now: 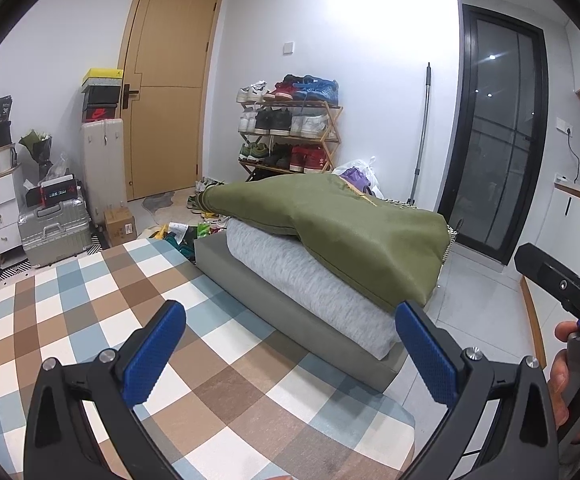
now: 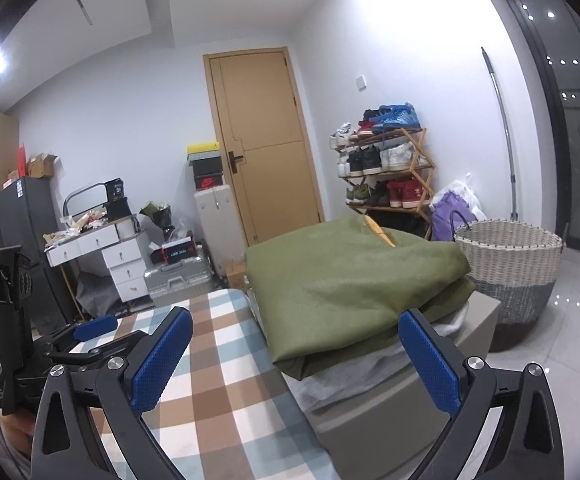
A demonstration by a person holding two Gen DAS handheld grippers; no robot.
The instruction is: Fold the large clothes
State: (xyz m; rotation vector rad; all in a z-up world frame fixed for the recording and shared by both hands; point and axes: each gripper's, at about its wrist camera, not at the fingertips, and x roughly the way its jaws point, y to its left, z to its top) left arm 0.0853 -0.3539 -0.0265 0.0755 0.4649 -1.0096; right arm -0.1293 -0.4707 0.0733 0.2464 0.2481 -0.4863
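In the left wrist view, the left hand-held gripper [image 1: 290,354] hangs with its two blue pads spread wide and nothing between them, over a checked cloth [image 1: 90,320] that covers the surface below it. Ahead of it and a little to its right lies a stack of two folded garments: a green garment [image 1: 349,232] on top of a grey garment [image 1: 309,280], both resting on a flat grey platform [image 1: 290,316]. At the far right edge of this view a hand [image 1: 565,376] holds the other tool. In the right wrist view, the right hand-held gripper [image 2: 295,356] is likewise spread open and empty, with the same green garment [image 2: 349,288] directly ahead of it, folded into a neat block, only a pale rim of the grey one showing beneath. The left hand-held gripper appears at its left, above the checked cloth. Beyond and to the right stands one woven basket [image 2: 509,264]. Judging by this, two garments look finished and stacked, and no unfolded garment lies on the cloth; whether more wait in the basket cannot be told.
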